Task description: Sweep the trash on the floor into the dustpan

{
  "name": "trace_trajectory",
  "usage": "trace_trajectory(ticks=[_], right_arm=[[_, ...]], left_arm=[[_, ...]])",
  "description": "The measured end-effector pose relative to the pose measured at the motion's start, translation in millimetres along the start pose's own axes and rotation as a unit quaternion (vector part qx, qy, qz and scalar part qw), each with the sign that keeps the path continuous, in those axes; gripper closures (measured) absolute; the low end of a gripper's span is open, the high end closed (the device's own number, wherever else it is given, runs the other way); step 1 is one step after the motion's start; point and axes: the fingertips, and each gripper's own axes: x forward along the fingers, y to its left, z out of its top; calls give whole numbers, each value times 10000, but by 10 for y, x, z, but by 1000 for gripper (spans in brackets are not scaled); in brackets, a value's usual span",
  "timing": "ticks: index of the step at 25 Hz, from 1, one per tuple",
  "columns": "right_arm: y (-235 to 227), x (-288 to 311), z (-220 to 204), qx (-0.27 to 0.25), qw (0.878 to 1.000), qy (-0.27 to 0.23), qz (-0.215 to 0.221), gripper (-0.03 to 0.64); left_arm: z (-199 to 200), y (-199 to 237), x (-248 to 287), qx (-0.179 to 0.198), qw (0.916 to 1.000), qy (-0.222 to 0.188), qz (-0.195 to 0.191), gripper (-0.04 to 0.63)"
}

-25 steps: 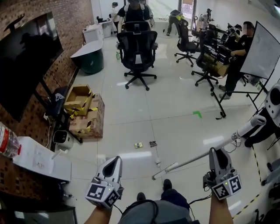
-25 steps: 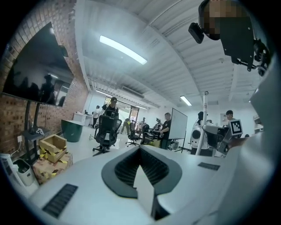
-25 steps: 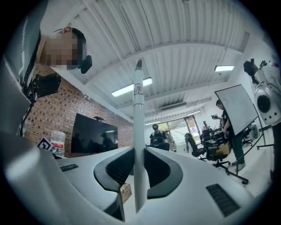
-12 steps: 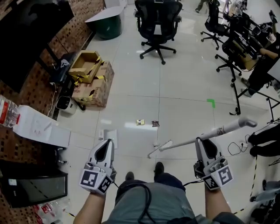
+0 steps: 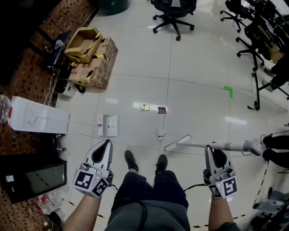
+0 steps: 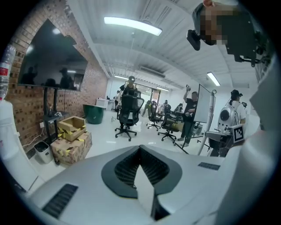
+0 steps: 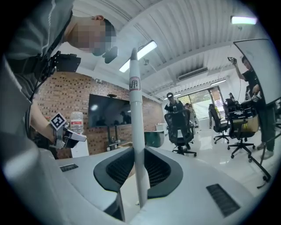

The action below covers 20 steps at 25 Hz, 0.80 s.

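My right gripper (image 5: 212, 149) is shut on the white broom handle (image 5: 235, 146), which runs nearly level to the right. The broom head (image 5: 177, 142) rests on the floor just ahead of my feet. In the right gripper view the handle (image 7: 135, 114) stands clamped between the jaws of the right gripper (image 7: 137, 151). My left gripper (image 5: 107, 144) (image 6: 140, 148) is shut and holds nothing. A white dustpan (image 5: 109, 125) lies on the tiles ahead of it. Three small bits of trash lie ahead: a yellowish scrap (image 5: 144, 107), a dark scrap (image 5: 161, 109) and a white crumpled piece (image 5: 160, 134).
Cardboard boxes (image 5: 92, 58) sit far left by the brick wall. A white stand (image 5: 38, 120) and a black screen (image 5: 27, 179) are at my left. Office chairs (image 5: 174, 13) stand far ahead, a whiteboard's feet (image 5: 255, 106) at right. Green tape (image 5: 228, 91) marks the floor.
The head view has tipped down, bringing the dustpan into sight. The broom handle has swung down to lie nearly level, pointing right. Both grippers stay shut.
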Motion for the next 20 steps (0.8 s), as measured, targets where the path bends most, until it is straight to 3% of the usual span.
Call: trace_trajectory(ticks=[3,6,12,20], right_arm=[[-338,40,-526,123,9995,65,-296,517],[-616,22,-991,-6,9992,268,-281,517],[-940,-14,-1498,-135,9990,436,14,518],[-757,142,-1990,-337,9904,1063,816,518]], left_arm=[[-448,151,354,-23,9993,381,37,589],[-790,251,705,-223,9979,586,139,589],[-1140,251,1154,-91,9976,622,275,589],[-1305,-57,1323,-135,9976,683,45,588]])
